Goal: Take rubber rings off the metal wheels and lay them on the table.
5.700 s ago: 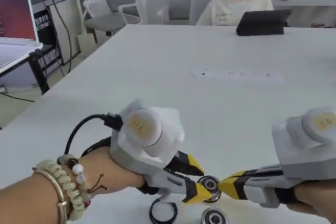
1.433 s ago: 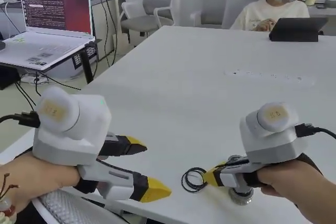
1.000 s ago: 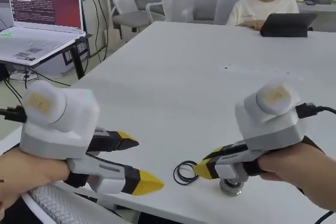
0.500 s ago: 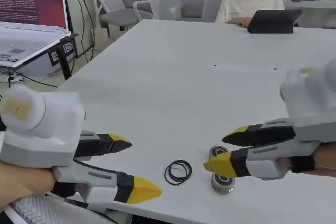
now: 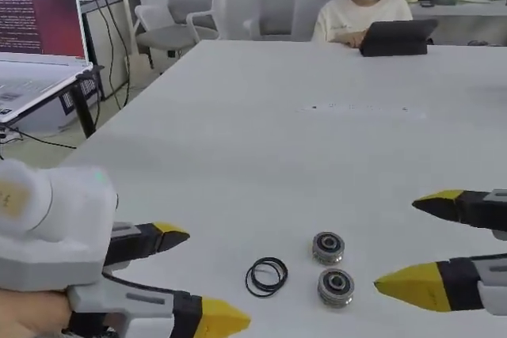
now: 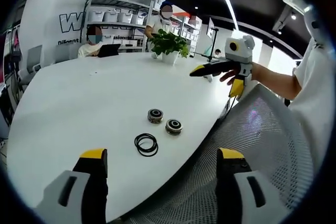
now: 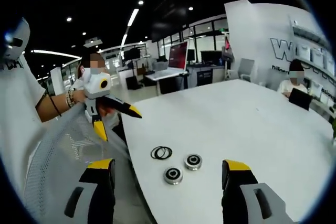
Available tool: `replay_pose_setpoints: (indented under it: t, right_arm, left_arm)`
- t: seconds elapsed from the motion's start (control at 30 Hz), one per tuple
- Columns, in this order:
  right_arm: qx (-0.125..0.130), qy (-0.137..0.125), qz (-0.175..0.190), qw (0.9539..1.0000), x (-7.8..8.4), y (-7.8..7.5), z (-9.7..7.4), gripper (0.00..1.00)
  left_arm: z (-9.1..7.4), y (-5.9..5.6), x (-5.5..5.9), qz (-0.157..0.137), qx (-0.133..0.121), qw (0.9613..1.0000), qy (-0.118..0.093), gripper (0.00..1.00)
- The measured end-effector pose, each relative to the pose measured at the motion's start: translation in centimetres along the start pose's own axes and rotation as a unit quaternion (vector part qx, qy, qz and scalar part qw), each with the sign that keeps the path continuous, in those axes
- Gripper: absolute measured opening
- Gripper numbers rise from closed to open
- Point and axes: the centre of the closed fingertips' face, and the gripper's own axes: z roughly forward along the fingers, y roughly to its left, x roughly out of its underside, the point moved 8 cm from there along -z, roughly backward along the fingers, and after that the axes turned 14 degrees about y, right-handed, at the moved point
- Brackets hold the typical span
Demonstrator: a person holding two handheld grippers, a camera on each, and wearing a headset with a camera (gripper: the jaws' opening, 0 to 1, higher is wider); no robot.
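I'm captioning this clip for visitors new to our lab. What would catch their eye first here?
Probably the two yellow-tipped grippers, the left gripper and the right gripper, both open at the near end of the table. Between them on the white table lie thin black rubber rings and, beside them, two small silver metal wheels.

On the table (image 5: 317, 140), near its front edge, the rubber rings (image 5: 266, 275) lie just left of the two wheels (image 5: 328, 248), one wheel behind the other. The left gripper (image 5: 215, 278) is left of the rings and the right gripper (image 5: 396, 243) right of the wheels, both apart from them.
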Motion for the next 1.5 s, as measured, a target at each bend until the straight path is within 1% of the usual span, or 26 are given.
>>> replay_pose_setpoints:
  t: [0.1,0.27,0.37,0.5,0.7,0.9,1.0,1.03,1.07,1.13,1.2,1.27,1.37,1.43,1.5]
  right_arm:
    - [0.015,0.011,-0.001,0.9998,1.0,-0.5,-0.2,0.92]
    - [0.026,0.020,0.017,0.9993,2.4,-1.1,-0.3,0.94]
    - [0.030,0.022,0.029,0.9989,3.2,-1.6,-0.2,0.98]
    - [0.032,0.026,0.045,0.9982,4.1,-2.1,0.0,0.99]
    - [0.033,0.034,0.057,0.9973,5.2,-2.4,0.2,0.99]
    - [0.027,0.049,0.071,0.9959,6.5,-1.9,0.9,0.99]
    - [0.025,0.057,0.073,0.9954,6.9,-1.4,1.2,0.99]
    - [0.022,0.060,0.075,0.9951,7.1,-1.2,1.4,0.99]
    - [0.020,0.066,0.077,0.9947,7.2,-1.0,1.5,0.99]
    - [0.015,0.091,0.070,0.9933,7.6,-0.8,1.6,0.99]
    - [0.021,0.092,0.065,0.9935,7.6,-0.9,1.6,0.99]
    - [0.022,0.087,0.071,0.9934,7.5,-1.0,1.5,0.99]
    - [0.015,0.085,0.086,0.9926,7.5,-0.8,1.5,0.95]
    - [0.005,0.081,0.101,0.9915,7.7,-0.6,1.5,0.94]
    - [0.005,0.084,0.101,0.9913,7.8,-0.6,1.5,0.93]
  left_arm:
    - [0.1,0.0,0.0,0.002,0.002,1.0000,0.002,0.88]
    - [0.1,0.1,-0.1,0.000,0.001,1.0000,-0.005,0.93]
    - [0.1,0.2,-0.1,-0.001,0.001,1.0000,-0.007,0.96]
    - [0.2,0.2,-0.1,0.001,-0.001,1.0000,-0.003,0.98]
    - [0.1,0.3,-0.2,-0.003,-0.004,1.0000,-0.008,0.99]
    - [0.2,0.5,-0.1,-0.008,-0.008,0.9999,-0.008,0.98]
    - [0.2,0.6,-0.1,-0.010,-0.011,0.9999,-0.006,0.95]
    - [0.3,0.6,0.0,-0.014,-0.014,0.9998,-0.003,0.93]
    - [0.3,0.7,0.1,-0.017,-0.014,0.9998,0.002,0.92]
    - [0.4,0.6,0.1,-0.014,-0.011,0.9998,0.005,0.93]
    - [0.4,0.6,0.1,-0.012,-0.012,0.9998,0.006,0.92]
    - [0.4,0.7,0.2,-0.014,-0.016,0.9997,0.006,0.92]
    - [0.3,0.8,0.3,-0.021,-0.024,0.9995,0.007,0.89]
    - [0.3,0.8,0.4,-0.022,-0.026,0.9994,0.009,0.88]
    - [0.3,0.7,0.3,-0.023,-0.024,0.9994,0.006,0.87]
